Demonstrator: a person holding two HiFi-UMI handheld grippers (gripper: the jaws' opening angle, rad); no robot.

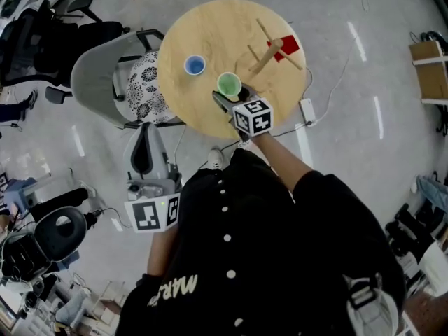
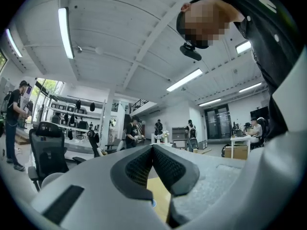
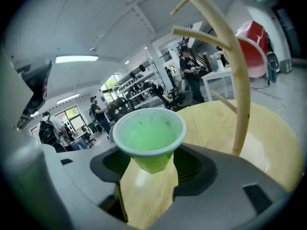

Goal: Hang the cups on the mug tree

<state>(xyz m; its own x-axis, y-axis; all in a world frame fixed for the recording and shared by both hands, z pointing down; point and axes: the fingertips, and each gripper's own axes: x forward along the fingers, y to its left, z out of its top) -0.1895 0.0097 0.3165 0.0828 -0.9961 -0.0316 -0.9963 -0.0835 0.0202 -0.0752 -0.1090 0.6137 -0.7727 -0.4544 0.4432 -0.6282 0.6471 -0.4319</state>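
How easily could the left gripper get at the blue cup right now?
Probably not without moving: the left gripper hangs off the table, back by the person's side, apart from the blue cup. Nothing stands in between on the table, so a forward reach looks free.

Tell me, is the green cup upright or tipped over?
Upright. The green cup shows its open rim on top and its narrow base below, between the jaws of the right gripper.
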